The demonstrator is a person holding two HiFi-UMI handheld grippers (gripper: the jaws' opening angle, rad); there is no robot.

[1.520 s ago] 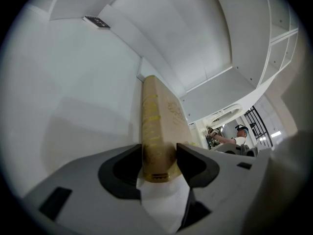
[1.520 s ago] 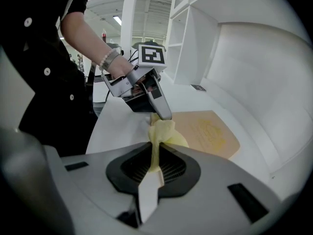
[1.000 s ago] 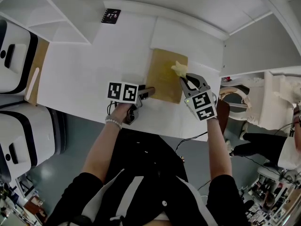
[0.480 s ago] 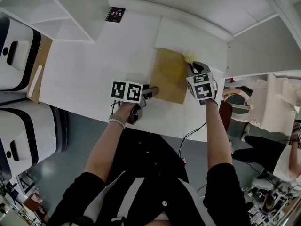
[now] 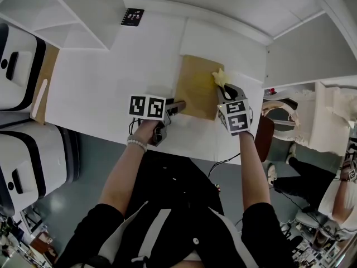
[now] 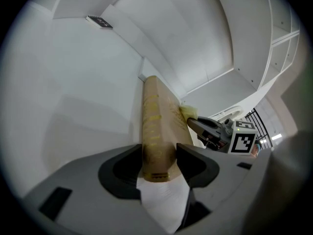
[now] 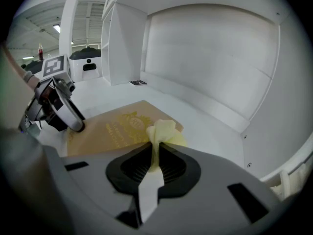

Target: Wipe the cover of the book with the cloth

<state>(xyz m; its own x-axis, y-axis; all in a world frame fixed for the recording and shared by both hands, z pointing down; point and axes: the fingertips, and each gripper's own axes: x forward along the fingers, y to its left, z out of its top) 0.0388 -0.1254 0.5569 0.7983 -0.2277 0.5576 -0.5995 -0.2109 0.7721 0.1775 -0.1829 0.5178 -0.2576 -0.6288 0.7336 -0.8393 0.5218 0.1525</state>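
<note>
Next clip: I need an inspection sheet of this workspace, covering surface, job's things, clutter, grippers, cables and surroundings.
Surface: white table, no spills seen.
Job's things: brown book with gold print lies flat on the table; yellow cloth is bunched at the cover's far right edge.
Clutter: small black card at the table's back, well apart from the book.
Grippers: left gripper is shut on the book's near left corner; right gripper is shut on the cloth.
Cables: dark cable hangs below the table's near edge.
Surroundings: white shelving at back left; white-and-black machines at the left; part of another person at the right edge.
</note>
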